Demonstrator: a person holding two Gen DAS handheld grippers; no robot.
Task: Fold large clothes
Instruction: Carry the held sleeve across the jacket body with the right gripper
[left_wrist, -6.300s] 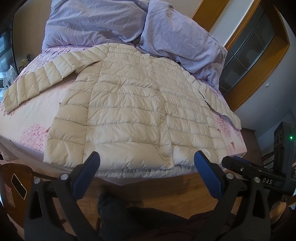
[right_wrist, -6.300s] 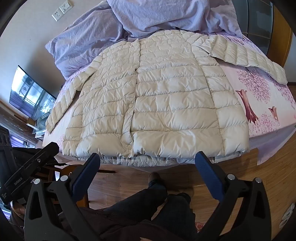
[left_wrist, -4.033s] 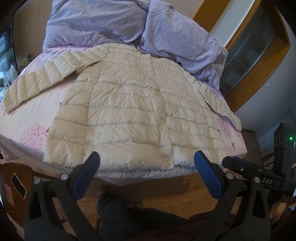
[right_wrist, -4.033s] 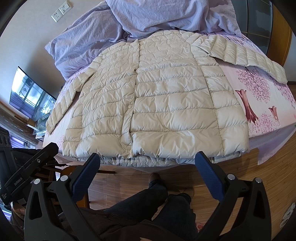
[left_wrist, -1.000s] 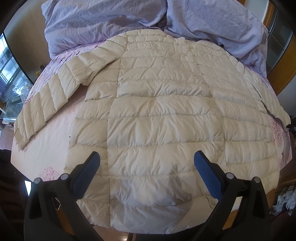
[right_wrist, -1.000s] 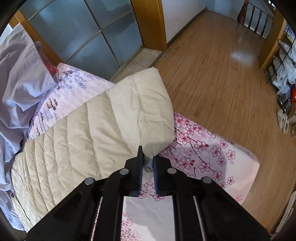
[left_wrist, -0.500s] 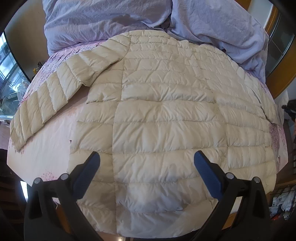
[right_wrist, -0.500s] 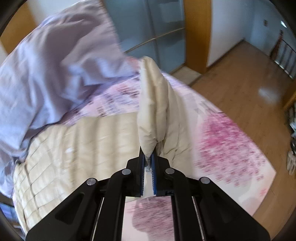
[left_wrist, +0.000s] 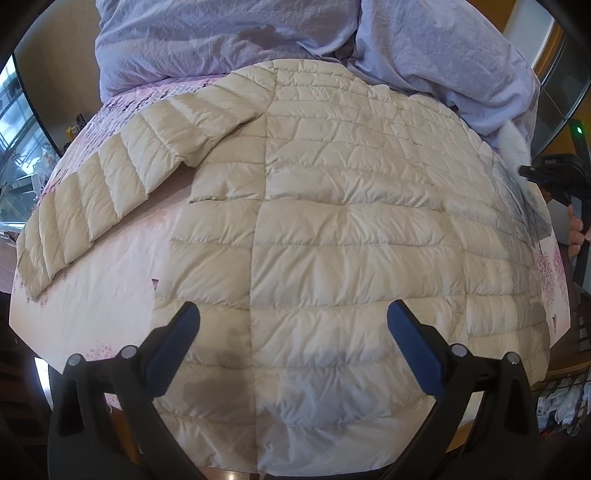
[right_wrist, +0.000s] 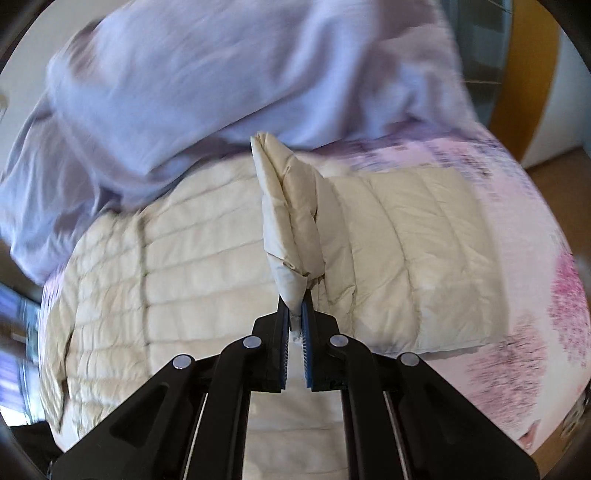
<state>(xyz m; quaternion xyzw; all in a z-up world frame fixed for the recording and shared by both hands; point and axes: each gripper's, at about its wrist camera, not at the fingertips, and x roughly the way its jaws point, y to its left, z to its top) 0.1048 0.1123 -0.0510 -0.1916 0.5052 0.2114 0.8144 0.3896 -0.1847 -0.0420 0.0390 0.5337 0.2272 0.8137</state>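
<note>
A cream quilted down jacket (left_wrist: 332, 236) lies spread flat on the bed, its left sleeve (left_wrist: 110, 184) stretched out toward the left edge. My left gripper (left_wrist: 293, 332) hovers open above the jacket's lower hem, nothing between its blue pads. In the right wrist view my right gripper (right_wrist: 295, 314) is shut on the cuff of the right sleeve (right_wrist: 291, 221), which stands lifted and creased above the jacket body (right_wrist: 184, 258). That gripper also shows at the right edge of the left wrist view as a black tool (left_wrist: 550, 173) held in a hand (left_wrist: 576, 236).
Lilac pillows and a duvet (left_wrist: 258, 33) are piled at the head of the bed, just behind the jacket's collar. The pink floral sheet (left_wrist: 96, 280) shows on both sides. Wooden floor and a glass-panelled door (right_wrist: 487, 44) lie beyond the bed's right side.
My right gripper has carried the pinched sleeve cuff up and inward from the bed's right edge toward the jacket body, rolling as it went. My left gripper has crept slightly forward over the hem.
</note>
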